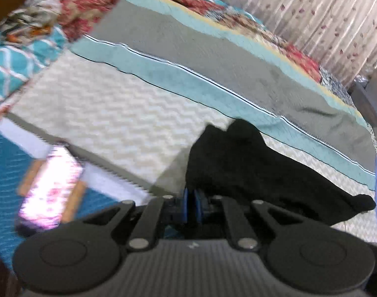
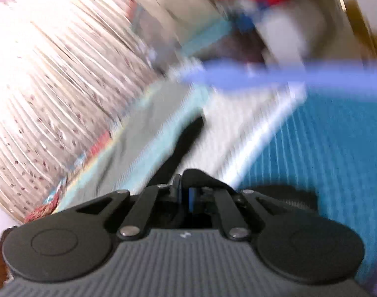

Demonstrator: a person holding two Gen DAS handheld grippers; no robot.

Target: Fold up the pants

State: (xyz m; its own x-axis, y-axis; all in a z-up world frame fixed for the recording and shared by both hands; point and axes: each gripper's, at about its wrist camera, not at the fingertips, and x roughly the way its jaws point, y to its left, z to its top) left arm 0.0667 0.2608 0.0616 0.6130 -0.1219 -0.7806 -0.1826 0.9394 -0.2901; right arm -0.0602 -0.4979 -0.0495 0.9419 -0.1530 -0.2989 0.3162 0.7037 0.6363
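Note:
The black pants (image 1: pixel 252 170) lie bunched on the cream and teal blanket (image 1: pixel 109 113) in the left wrist view, with one end trailing off to the right. My left gripper (image 1: pixel 192 199) sits at their near left edge, its blue pads (image 1: pixel 186 205) pressed together with black cloth caught at their tips. The right wrist view is badly blurred. There a narrow strip of the pants (image 2: pixel 188 138) runs up from my right gripper (image 2: pixel 184 194), which is shut on that black cloth.
A red floral quilt (image 1: pixel 94 2) and a patterned curtain (image 1: pixel 324 17) lie beyond the blanket. Left of the bed are a blue mat (image 1: pixel 8 173) and a bright pink-white object (image 1: pixel 50 193). A blurred blue band (image 2: pixel 275 74) crosses the right wrist view above a teal mat (image 2: pixel 331 160).

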